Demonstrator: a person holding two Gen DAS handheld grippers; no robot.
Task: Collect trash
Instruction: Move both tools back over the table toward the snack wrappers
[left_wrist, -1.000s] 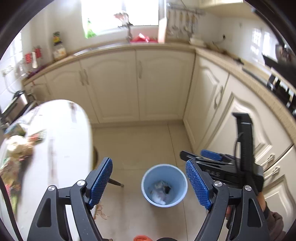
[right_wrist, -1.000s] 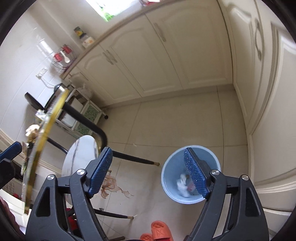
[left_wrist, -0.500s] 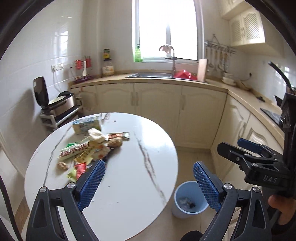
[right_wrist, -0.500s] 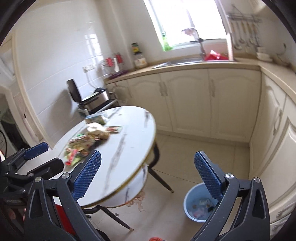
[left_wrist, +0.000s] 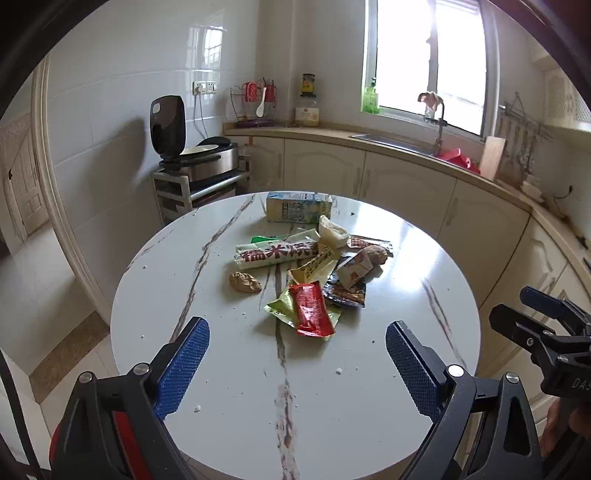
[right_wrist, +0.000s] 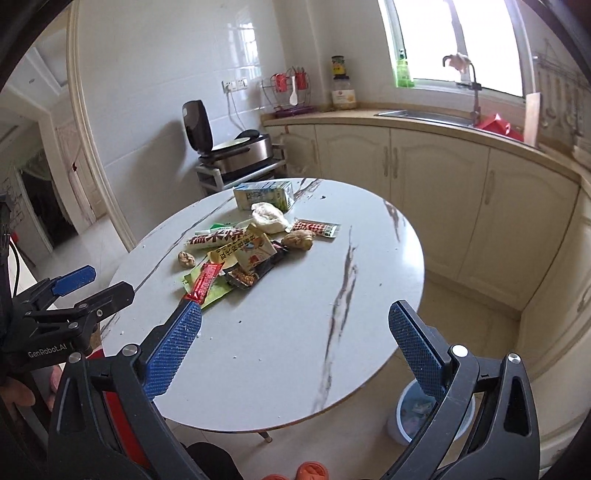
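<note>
Crumpled wrappers (left_wrist: 306, 273), red sachet (left_wrist: 311, 314) foremost, are heaped mid-table (left_wrist: 369, 387) beyond both grippers. Left gripper (left_wrist: 297, 363) and right gripper (right_wrist: 295, 343) are held spread, empty. Bare marble is seen along the near rim.

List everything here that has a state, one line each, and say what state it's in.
left gripper: open, empty, above the table.
right gripper: open, empty.
red wrapper: torn open, flat on a green wrapper.
milk carton: lying on its side.
long white wrapper: lying flat, looks empty.
blue trash bin: uncovered, some trash inside.
electric griddle: lid raised.
round table: littered with wrappers and crumbs.
</note>
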